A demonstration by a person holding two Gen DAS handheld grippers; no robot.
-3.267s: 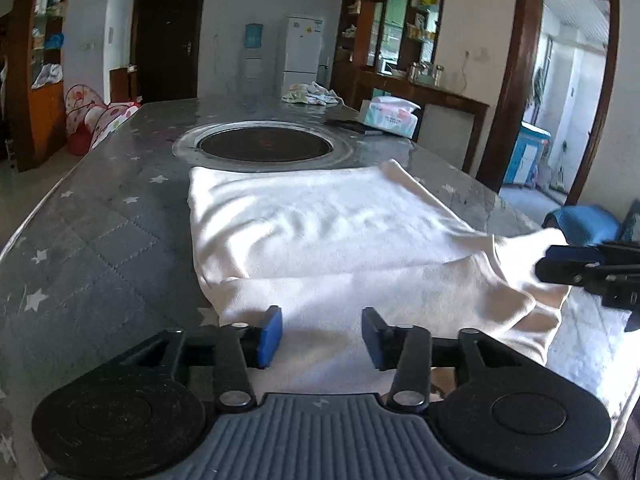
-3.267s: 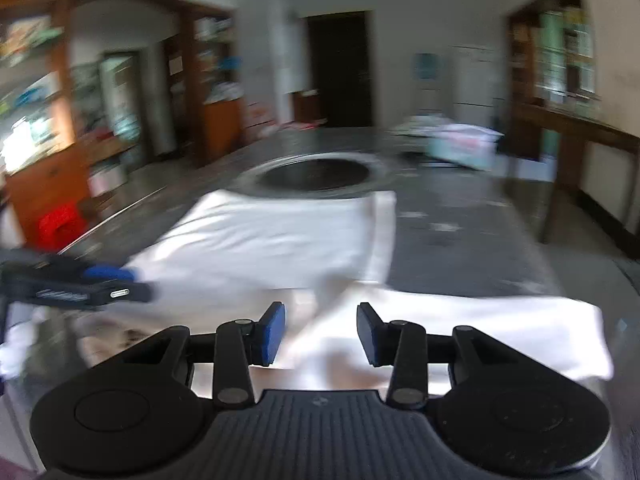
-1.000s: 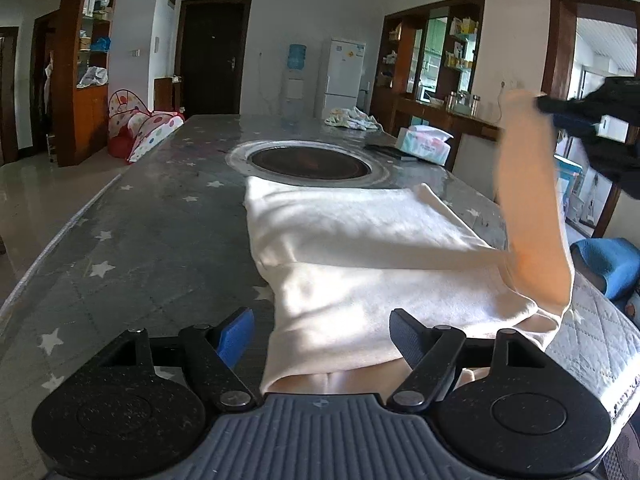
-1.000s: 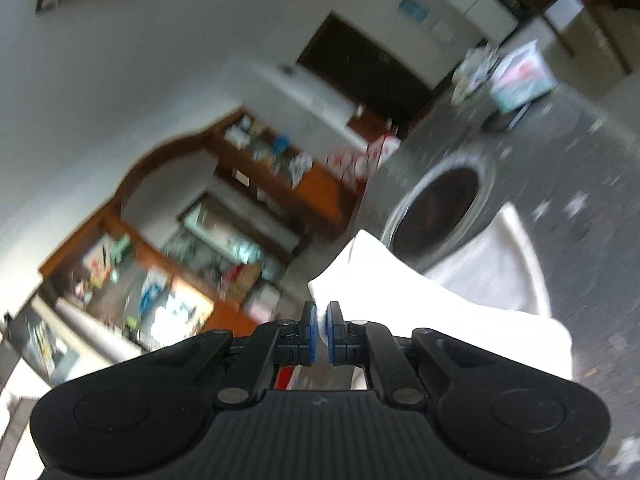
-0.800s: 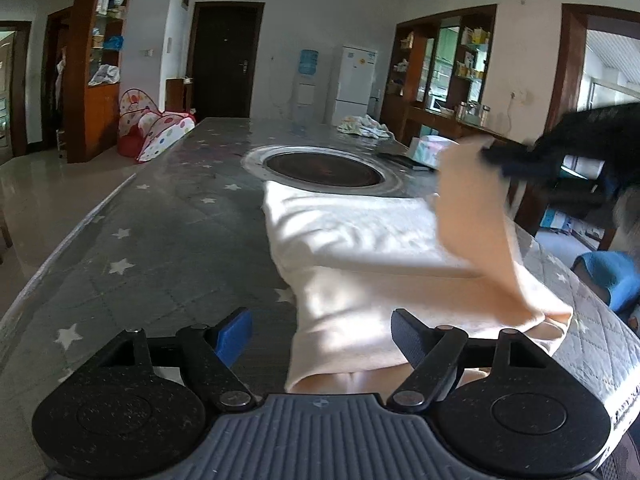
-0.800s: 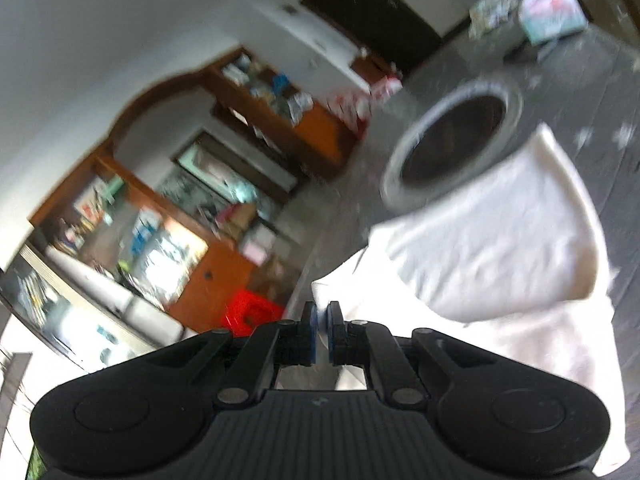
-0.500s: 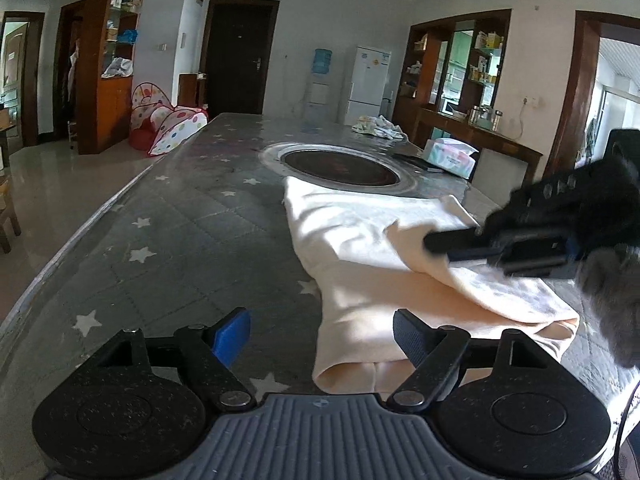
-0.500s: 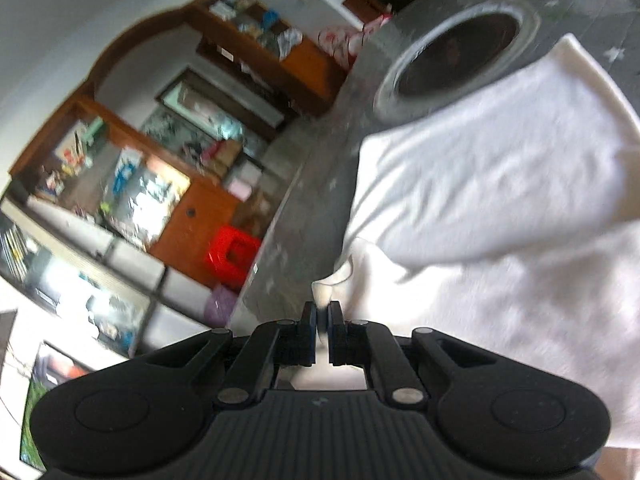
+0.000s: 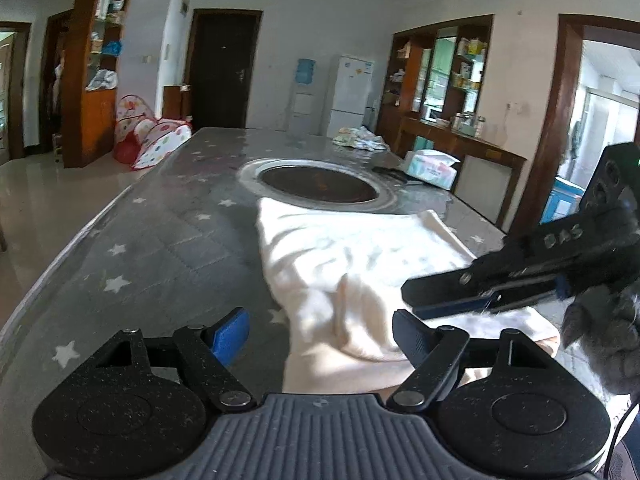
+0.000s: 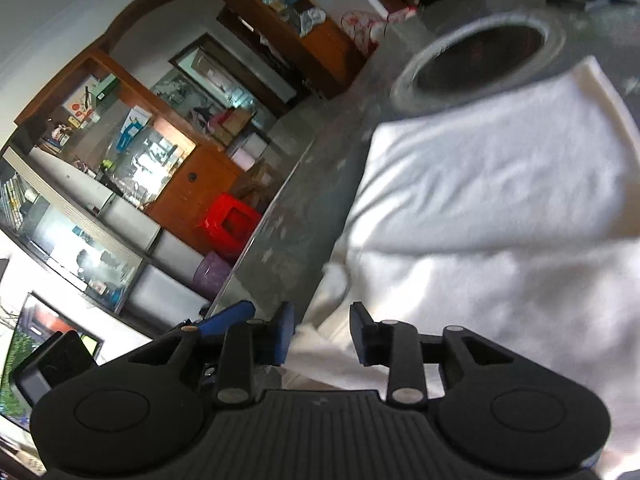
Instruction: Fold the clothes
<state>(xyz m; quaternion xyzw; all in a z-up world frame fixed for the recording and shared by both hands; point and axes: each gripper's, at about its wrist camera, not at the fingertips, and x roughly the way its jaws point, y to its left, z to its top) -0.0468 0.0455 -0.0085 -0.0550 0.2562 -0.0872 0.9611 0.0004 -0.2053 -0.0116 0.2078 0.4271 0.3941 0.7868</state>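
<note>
A white garment [image 9: 360, 256] lies on the grey star-patterned table [image 9: 168, 240], with a fold laid across its near part. My left gripper [image 9: 320, 332] hangs over the garment's near edge. Its jaws are closing, wide apart, with cloth between them but not pressed. My right gripper [image 9: 410, 302] reaches in from the right, low over the fold. In the right wrist view the right gripper [image 10: 322, 332] has its jaws opening, and the fold's edge [image 10: 316, 320] lies loose between the pads. The garment [image 10: 500, 184] fills that view's right half.
A round metal-rimmed recess [image 9: 320, 180] sits in the table beyond the garment. A tissue box [image 9: 432, 164] and a small heap of clothes [image 9: 360, 138] lie at the far right. A gloved hand [image 9: 600, 320] holds the right gripper. The table's left edge [image 10: 272, 216] runs close by.
The right gripper swung the lifted part of the garment over to the left and down onto the rest, then parted its jaws from it. The left gripper stayed put.
</note>
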